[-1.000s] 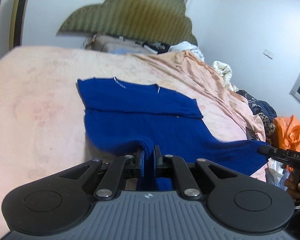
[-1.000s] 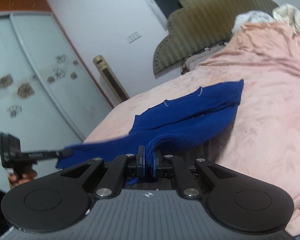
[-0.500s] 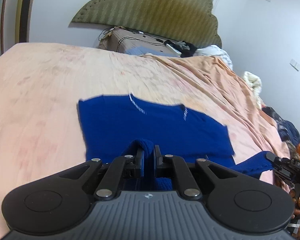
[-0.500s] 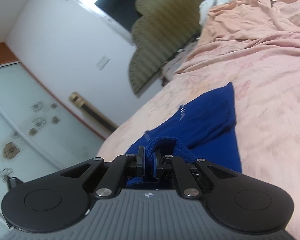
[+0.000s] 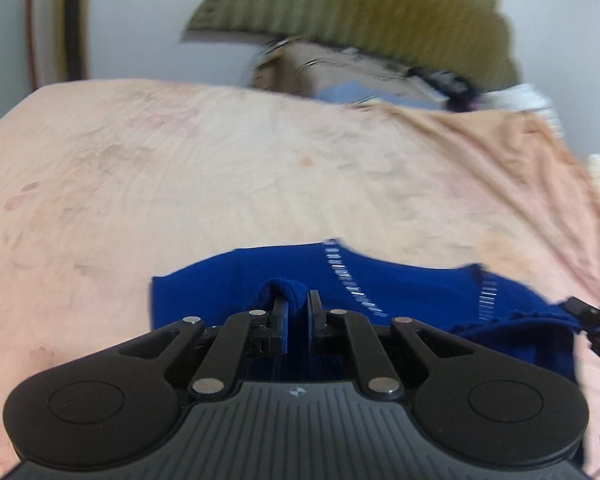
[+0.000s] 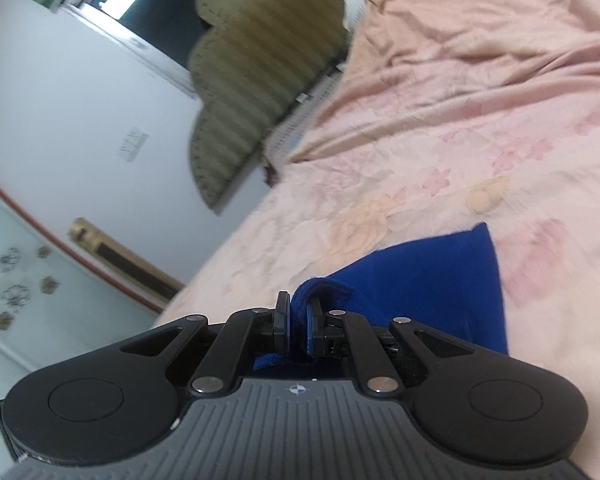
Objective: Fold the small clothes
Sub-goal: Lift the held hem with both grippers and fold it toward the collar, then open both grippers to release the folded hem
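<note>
Both claws, left claw (image 5: 295, 309) and right claw (image 6: 296, 312), have carried the pinched hem of the blue knit top (image 5: 420, 300) forward over its body, the neckline end toward the headboard (image 5: 360, 12), the long axis crosswise.

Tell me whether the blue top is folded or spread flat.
Mid-fold: both the left gripper and right gripper pinch a raised hem above the blue top.
</note>
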`<state>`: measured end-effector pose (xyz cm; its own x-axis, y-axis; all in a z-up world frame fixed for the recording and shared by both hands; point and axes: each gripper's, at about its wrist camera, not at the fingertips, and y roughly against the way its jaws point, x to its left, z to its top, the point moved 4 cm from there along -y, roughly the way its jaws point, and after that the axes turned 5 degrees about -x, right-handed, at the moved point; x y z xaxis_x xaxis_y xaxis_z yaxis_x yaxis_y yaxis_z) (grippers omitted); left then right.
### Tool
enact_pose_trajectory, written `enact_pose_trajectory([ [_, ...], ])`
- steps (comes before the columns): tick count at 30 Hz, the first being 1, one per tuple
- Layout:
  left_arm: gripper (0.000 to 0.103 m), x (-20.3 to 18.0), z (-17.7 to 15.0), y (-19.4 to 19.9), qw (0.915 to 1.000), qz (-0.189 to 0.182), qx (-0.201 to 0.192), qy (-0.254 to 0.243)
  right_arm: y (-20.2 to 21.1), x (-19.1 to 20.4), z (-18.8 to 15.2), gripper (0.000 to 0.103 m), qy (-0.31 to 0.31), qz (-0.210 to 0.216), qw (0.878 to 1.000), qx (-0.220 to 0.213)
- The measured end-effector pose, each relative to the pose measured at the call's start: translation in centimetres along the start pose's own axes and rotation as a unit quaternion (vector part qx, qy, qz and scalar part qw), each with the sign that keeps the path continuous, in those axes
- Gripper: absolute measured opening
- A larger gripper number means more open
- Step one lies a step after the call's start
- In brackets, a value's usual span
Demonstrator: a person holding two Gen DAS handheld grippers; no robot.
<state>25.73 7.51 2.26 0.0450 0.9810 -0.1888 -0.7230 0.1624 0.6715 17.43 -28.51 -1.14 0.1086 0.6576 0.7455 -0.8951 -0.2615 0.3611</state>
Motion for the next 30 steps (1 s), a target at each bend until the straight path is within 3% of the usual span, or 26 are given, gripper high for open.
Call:
enact_pose_trajectory([
  [3,0.014,0.6,0.0,-2.6,0.9997,0.018,0.019,-0.002,-4.2,-1.1,-0.2,0.022,0.012,-0.045,0.999,0.029],
  [5,0.027,1.4,0.0,-3.1,0.9994,0.020,0.028,0.006,-5.4,-1.7,-0.5,0.042,0.019,-0.073,0.997,0.028],
  [6,0.032,2.0,0.1,-2.9,0.9993,0.028,0.022,0.013,-5.4,-1.7,-0.5,0.043,0.026,-0.076,0.997,0.018],
  [8,0.063,2.9,0.5,-2.2,0.9987,0.048,0.003,0.018,-4.3,-1.3,-0.2,0.051,0.047,-0.092,0.994,-0.019],
  [10,0.077,3.8,0.9,-1.3,0.9971,0.070,-0.021,0.023,-2.8,-0.5,-0.1,0.052,0.069,-0.102,0.991,-0.059],
  [12,0.077,4.7,1.5,-0.3,0.9948,0.087,-0.043,0.029,-2.1,0.7,-0.1,0.054,0.102,-0.100,0.987,-0.080],
  [14,0.077,5.0,1.7,0.4,0.9941,0.091,-0.051,0.030,-2.4,1.8,-0.5,0.057,0.131,-0.075,0.986,-0.068],
  [18,0.077,3.1,0.6,0.4,0.9953,0.083,-0.031,-0.038,-6.1,2.6,-2.2,0.070,0.130,-0.003,0.991,0.038],
  [20,0.077,1.3,-0.3,-0.7,0.9921,0.084,-0.018,-0.091,-8.1,2.1,-3.1,0.069,0.129,-0.022,0.989,0.064],
  [22,0.077,0.1,-1.0,-1.6,0.9864,0.097,-0.013,-0.132,-8.9,1.0,-2.8,0.064,0.137,-0.076,0.987,0.044],
  [24,0.077,-0.3,-1.5,-2.8,0.9777,0.128,-0.012,-0.166,-8.4,0.3,-1.9,0.062,0.124,-0.088,0.988,0.013],
  [26,0.077,0.8,-1.6,-3.5,0.9714,0.173,-0.009,-0.163,-7.0,0.9,-1.5,0.067,0.151,-0.149,0.977,-0.030],
  [28,0.077,2.0,-1.8,-2.9,0.9777,0.161,-0.005,-0.135,-5.7,2.4,-1.9,0.070,0.205,-0.169,0.963,-0.051],
  [30,0.077,3.2,-2.3,-1.3,0.9869,0.123,-0.001,-0.105,-4.5,3.6,-2.9,0.081,0.229,-0.120,0.965,-0.040],
])
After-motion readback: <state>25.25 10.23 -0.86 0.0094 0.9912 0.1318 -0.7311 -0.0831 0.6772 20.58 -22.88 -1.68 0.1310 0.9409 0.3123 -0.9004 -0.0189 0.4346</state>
